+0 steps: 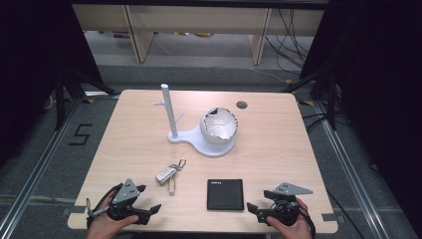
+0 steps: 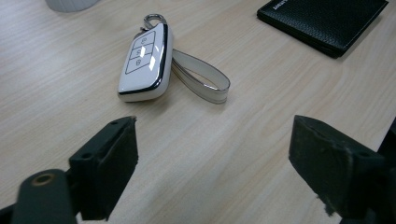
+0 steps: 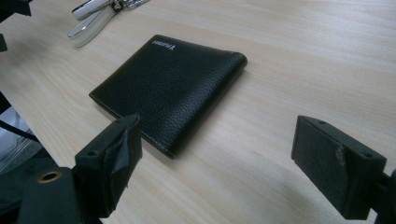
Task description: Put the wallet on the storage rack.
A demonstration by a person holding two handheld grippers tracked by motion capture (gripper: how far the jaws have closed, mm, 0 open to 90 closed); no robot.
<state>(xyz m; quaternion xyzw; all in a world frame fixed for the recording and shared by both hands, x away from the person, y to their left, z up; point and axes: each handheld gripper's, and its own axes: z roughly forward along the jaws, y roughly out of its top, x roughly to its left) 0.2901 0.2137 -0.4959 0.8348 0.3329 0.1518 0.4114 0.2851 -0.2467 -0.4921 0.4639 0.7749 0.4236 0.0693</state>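
A white car key fob (image 1: 165, 174) (image 2: 143, 63) with a strap loop (image 2: 201, 80) lies on the wooden table (image 1: 134, 134), left of a black leather wallet (image 1: 225, 193) (image 3: 170, 86). My left gripper (image 1: 151, 199) (image 2: 212, 172) rests at the front left edge, open, nothing between its jaws; the fob lies just ahead of it. At the front right edge my right gripper (image 1: 256, 200) (image 3: 215, 170) is open and empty too, pointing toward the wallet close in front of its left jaw. A white stand (image 1: 171, 112) with a pole and a white bowl (image 1: 219, 124) sits mid-table.
A round cable hole (image 1: 242, 105) lies near the table's far edge. Wooden shelving legs (image 1: 137, 35) and cables stand on the floor beyond. The wallet's corner (image 2: 322, 21) shows at the top right of the left gripper view, and the key strap (image 3: 91, 21) at the top left of the right gripper view.
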